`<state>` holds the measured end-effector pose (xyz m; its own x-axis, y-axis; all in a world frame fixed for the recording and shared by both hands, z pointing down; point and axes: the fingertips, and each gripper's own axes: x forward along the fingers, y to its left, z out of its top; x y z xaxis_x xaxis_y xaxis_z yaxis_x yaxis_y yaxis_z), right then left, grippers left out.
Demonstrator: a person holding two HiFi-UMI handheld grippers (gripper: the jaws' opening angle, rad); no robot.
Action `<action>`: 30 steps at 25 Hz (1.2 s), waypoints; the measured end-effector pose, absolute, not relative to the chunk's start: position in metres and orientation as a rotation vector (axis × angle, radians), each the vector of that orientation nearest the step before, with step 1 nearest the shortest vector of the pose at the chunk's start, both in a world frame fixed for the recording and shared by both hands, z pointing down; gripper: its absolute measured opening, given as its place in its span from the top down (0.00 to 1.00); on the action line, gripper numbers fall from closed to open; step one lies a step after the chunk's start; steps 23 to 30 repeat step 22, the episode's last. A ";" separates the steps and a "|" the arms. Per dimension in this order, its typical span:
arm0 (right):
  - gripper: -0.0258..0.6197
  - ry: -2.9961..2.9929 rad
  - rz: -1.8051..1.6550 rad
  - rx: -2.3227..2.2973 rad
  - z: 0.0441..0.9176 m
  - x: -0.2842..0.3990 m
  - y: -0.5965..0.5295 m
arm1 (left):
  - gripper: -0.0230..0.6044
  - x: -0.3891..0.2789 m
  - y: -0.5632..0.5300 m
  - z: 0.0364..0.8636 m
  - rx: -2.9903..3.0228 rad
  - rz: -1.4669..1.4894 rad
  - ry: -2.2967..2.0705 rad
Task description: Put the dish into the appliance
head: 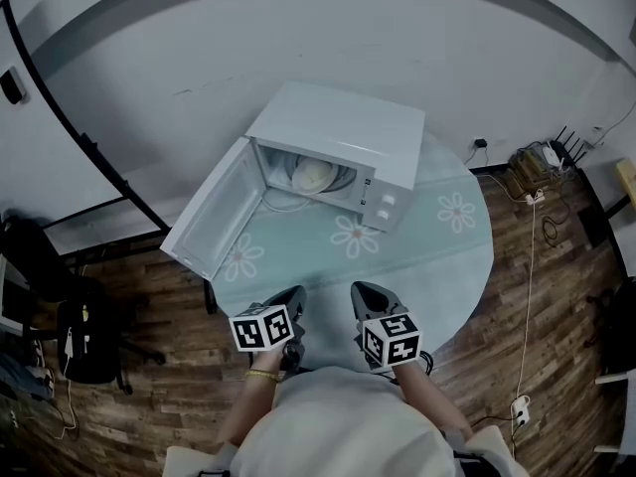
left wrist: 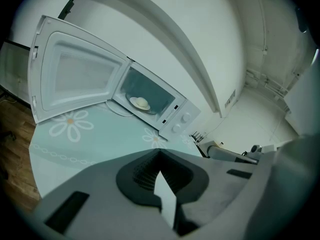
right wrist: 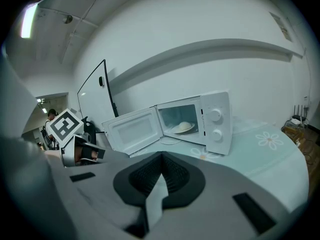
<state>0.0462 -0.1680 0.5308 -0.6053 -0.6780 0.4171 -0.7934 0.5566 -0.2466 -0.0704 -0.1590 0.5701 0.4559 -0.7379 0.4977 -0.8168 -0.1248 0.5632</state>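
Left gripper (head: 288,301) and right gripper (head: 366,301) both pressed together, empty; dish (head: 316,177) sits inside microwave (head: 343,132), next move probably swinging door (head: 214,217) closed

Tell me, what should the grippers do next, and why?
Probably swing the left gripper toward the open door and push it closed. The dish already sits inside the microwave, and the left gripper and right gripper are both shut and empty.
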 end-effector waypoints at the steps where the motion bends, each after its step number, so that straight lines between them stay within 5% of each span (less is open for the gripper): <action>1: 0.95 -2.521 0.603 1.220 0.530 0.046 -0.167 | 0.95 -0.070 -0.158 0.570 1.884 0.118 -1.308; 30: 0.95 -2.513 0.593 1.206 0.534 0.046 -0.168 | 0.95 -0.064 -0.158 0.570 1.872 0.108 -1.293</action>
